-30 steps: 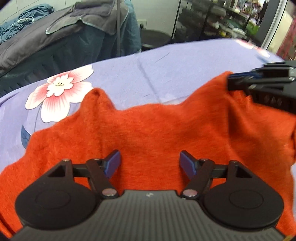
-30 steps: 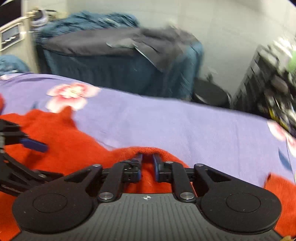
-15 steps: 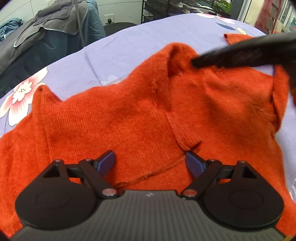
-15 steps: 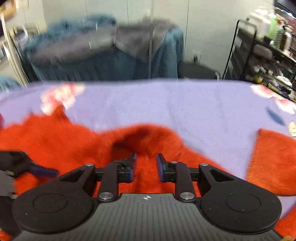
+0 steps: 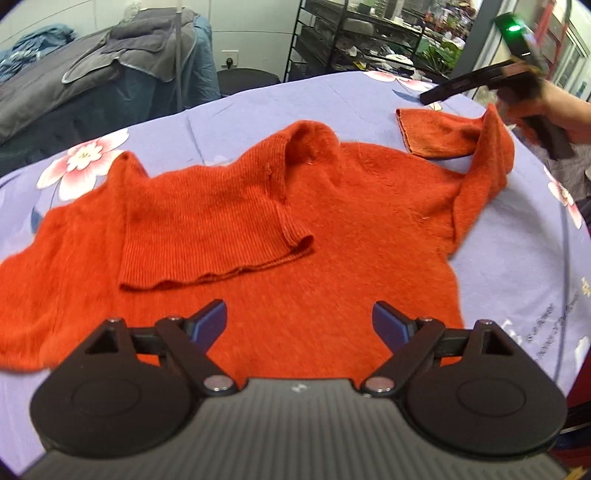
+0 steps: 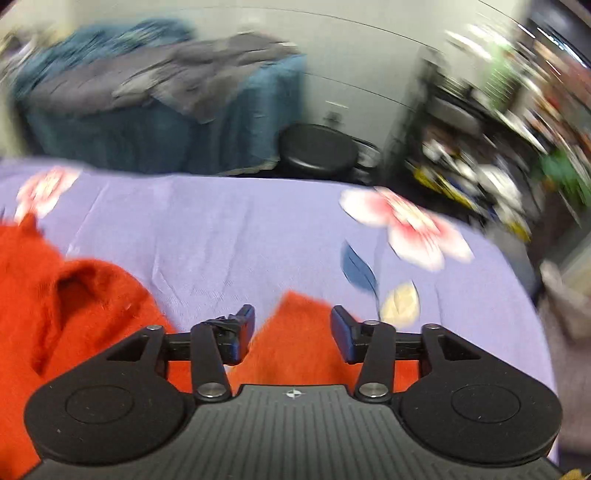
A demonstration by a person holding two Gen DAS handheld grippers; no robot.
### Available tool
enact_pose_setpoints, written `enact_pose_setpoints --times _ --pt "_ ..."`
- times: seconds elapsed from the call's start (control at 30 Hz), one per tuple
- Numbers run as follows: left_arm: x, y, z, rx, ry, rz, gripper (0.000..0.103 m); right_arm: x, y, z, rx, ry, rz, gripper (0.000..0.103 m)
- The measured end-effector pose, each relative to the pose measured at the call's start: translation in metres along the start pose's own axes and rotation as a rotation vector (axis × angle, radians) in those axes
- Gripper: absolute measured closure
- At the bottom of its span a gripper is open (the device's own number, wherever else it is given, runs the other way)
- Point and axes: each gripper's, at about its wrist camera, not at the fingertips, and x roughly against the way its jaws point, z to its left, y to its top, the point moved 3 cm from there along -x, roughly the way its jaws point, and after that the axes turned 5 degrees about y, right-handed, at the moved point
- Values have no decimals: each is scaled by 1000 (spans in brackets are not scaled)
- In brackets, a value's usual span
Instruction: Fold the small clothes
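An orange-red knitted sweater (image 5: 332,229) lies spread on the lilac flowered cloth (image 5: 240,118). Its ribbed hem (image 5: 207,236) is folded over the body, and one sleeve (image 5: 439,133) lies bent at the far right. My left gripper (image 5: 299,325) is open and empty, hovering over the near part of the sweater. My right gripper (image 6: 291,332) is open and empty above the sleeve end (image 6: 299,343); it also shows in the left wrist view (image 5: 428,99) just beyond the sleeve cuff. The sweater's body (image 6: 74,302) lies to its left.
A table draped with blue and grey cloths (image 5: 110,81) stands behind the bed, with a black stool (image 5: 247,79) beside it. Metal shelving full of items (image 5: 369,33) is at the back right. The cloth's right edge (image 5: 554,229) drops off near the sleeve.
My right gripper opened, let go of the sweater's edge and moved right to the sleeve end. My left gripper pulled back and rose, staying open. The hem now lies folded over the body.
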Motion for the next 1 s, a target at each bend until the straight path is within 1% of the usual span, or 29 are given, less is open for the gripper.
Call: enact_pose_setpoints --times 0.03,0.1,0.13,0.17,0.2,0.23,0.27,0.3,0.33,0.37,0.4,0.47,0.53,0.57,0.63,0.67,0.7,0.77,0.83,0.87,0.9,0.93,1.0 --pt "7 -2 0 6 5 2 16 -9 4 3 72 -6 38 1" --pt "13 -5 -1 1 19 -1 16 -35 12 9 222 -29 109 1" --pt "17 -7 0 -7 31 -2 16 -47 13 9 273 -38 151 2" --pt "21 -9 0 -13 45 -1 16 -58 12 6 296 -36 194 4" --pt "23 -11 0 -15 59 1 16 -67 9 3 298 -23 242 14" --pt "25 -12 0 -11 69 4 16 -73 5 0 280 4 295 30" --pt "28 -13 1 -3 76 7 16 -73 2 1 270 30 303 46" --pt "31 -14 1 9 79 7 16 -68 1 -2 254 68 292 98" --pt "34 -15 1 22 79 5 16 -60 1 -5 192 118 288 95" --pt "37 -16 2 34 77 2 16 -48 1 -9 123 155 253 95" --pt "38 -17 2 41 78 -2 16 -30 2 -13 78 161 192 95" --pt "39 -19 0 39 79 -2 16 16 5 -29 -27 140 48 96" --pt "39 -19 -4 27 71 2 16 73 3 -52 -140 105 -100 95" --pt "38 -18 -6 20 64 3 16 108 0 -65 -195 83 -175 95" --pt "37 -17 -13 9 48 1 16 177 -8 -90 -290 83 -321 95" --pt "37 -15 -17 4 38 -3 16 207 -15 -101 -318 70 -382 95" --pt "36 -14 -21 3 25 -6 16 236 -19 -112 -334 30 -426 95" --pt "33 -9 -30 1 -3 -7 16 289 -35 -126 -361 -58 -490 95" --pt "29 -4 -41 -20 -29 -5 16 326 -56 -141 -432 -61 -534 95" --pt "27 -2 -47 -35 -38 -6 16 332 -64 -146 -469 -60 -531 95" --pt "24 1 -54 -50 -46 -8 16 336 -74 -149 -488 -77 -520 95" --pt "22 4 -59 -62 -56 -10 16 329 -81 -149 -488 -93 -505 95" --pt "20 9 -69 -79 -81 -10 16 311 -94 -147 -506 -92 -477 95"
